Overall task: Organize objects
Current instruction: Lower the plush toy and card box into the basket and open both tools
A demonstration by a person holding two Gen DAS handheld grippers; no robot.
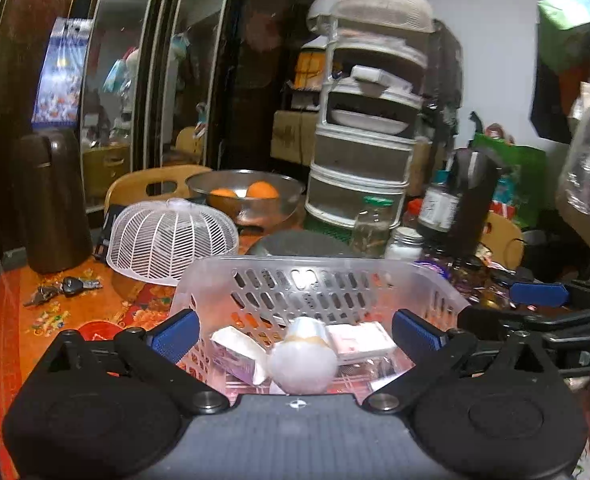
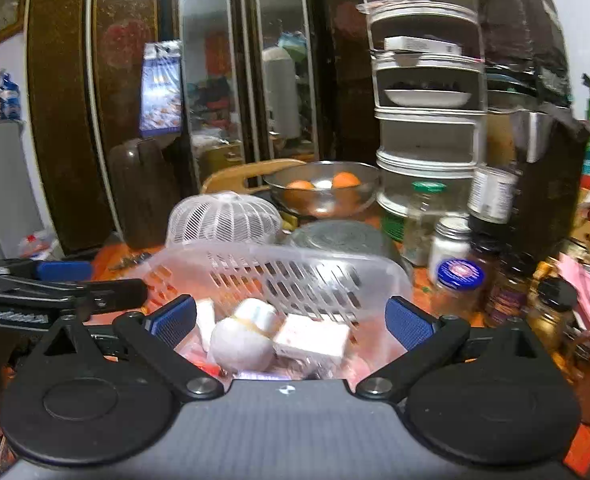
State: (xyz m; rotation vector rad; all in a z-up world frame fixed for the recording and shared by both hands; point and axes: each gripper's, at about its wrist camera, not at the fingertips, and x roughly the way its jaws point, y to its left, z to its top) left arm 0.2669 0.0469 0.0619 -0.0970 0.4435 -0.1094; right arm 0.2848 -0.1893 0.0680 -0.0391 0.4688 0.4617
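Both claws stand spread wide with nothing between the pads: left claw [image 1: 295,334], right claw [image 2: 291,322]. Each looks down into the clear slotted basket [image 1: 315,276] on the orange patterned tabletop [image 1: 95,304].

In the basket: a white bulb [image 1: 301,366] at centre, a white-and-pink box [image 1: 361,340] at its 2 o'clock, a torn carton [image 1: 235,350] at its 9 o'clock.

We judge a drop-off into the basket is just done, or a pick from it is about to begin; we cannot tell which.

Loose keys [image 1: 65,290] lie at 9 o'clock of the basket, near the white mesh food cover [image 1: 171,240]. Jars [image 2: 459,276] crowd 3 o'clock.

Next likely: one claw swings to a loose item such as the keys, lines the pads either side, then closes.
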